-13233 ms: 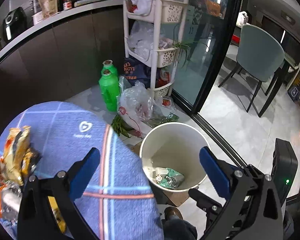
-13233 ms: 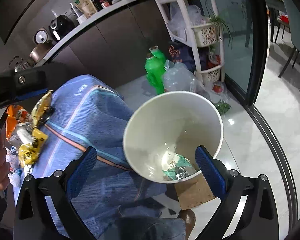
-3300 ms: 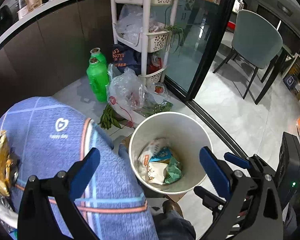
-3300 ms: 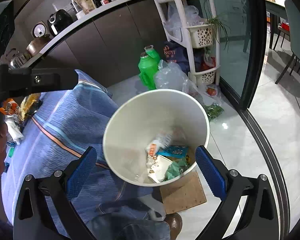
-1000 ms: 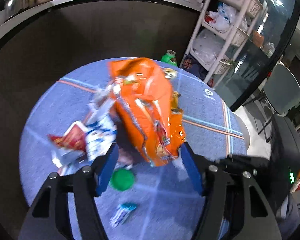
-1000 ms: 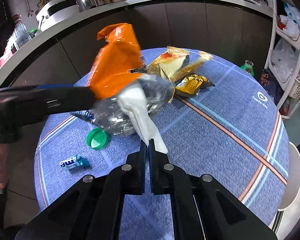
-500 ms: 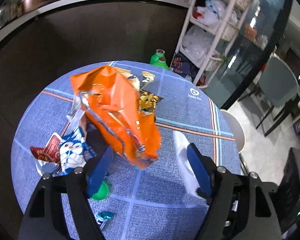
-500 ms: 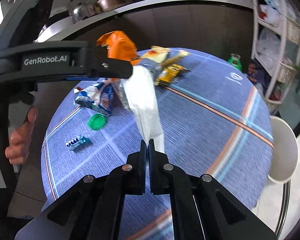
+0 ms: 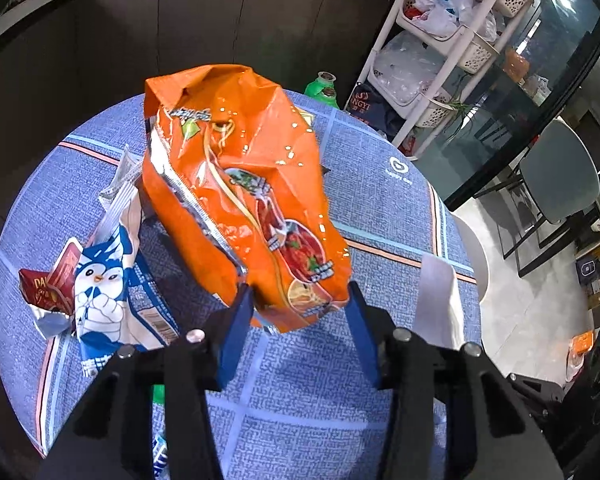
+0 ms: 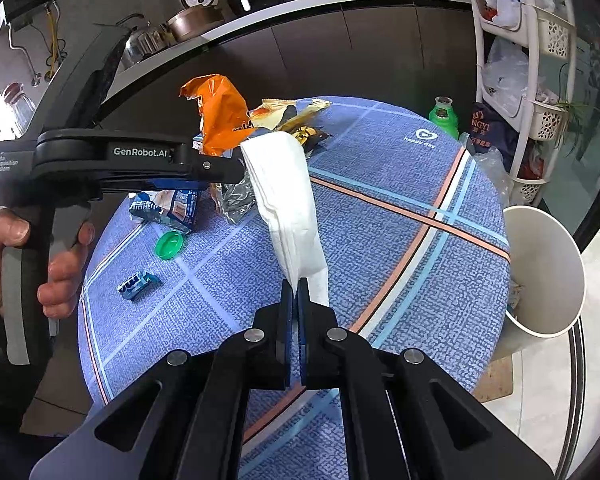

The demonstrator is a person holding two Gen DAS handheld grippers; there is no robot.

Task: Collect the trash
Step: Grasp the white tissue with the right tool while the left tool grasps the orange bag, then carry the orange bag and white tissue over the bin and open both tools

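My left gripper (image 9: 298,308) is shut on the lower end of a big orange noodle bag (image 9: 240,184) and holds it above the round blue table (image 9: 360,392). The bag also shows in the right wrist view (image 10: 220,112). My right gripper (image 10: 296,300) is shut on a white paper napkin (image 10: 288,204), lifted off the table; the napkin also shows in the left wrist view (image 9: 436,300). The white trash bin (image 10: 544,272) stands beside the table at the right.
On the table lie a blue-and-white penguin wrapper (image 9: 112,288), a red wrapper (image 9: 48,284), yellow snack bags (image 10: 292,116), a green cap (image 10: 169,245) and a small blue gum pack (image 10: 138,280). A white basket rack (image 9: 440,48) and green bottles (image 10: 444,118) stand beyond.
Both grippers have risen and swung toward the bin side with their loads. The orange bag now hangs larger and closer in the left view; the bin has come into the right view.
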